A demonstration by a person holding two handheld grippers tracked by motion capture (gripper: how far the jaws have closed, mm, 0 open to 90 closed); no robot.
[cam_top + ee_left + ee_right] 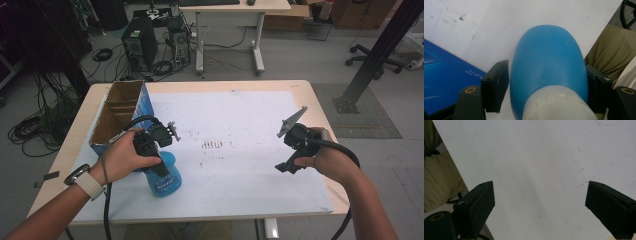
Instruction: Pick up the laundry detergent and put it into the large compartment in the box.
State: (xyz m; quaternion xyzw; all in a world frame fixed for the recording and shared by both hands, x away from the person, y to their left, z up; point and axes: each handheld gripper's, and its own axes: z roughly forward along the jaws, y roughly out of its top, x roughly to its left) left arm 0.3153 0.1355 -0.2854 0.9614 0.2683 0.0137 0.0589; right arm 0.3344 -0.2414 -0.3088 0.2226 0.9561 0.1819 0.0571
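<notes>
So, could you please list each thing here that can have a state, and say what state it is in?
blue bottle: upright on the white mat, between the left gripper's jaws.
left gripper: closed around the bottle; one pad seems to press on it, the other stands just off it.
right gripper: open, nothing between the jaws, over the mat.
cardboard box: open at the top, standing at the mat's left edge.

Open cardboard box (pixel 116 112) on white sheet (pixel 240 130); computer tower (pixel 138 44) on floor behind.
</notes>
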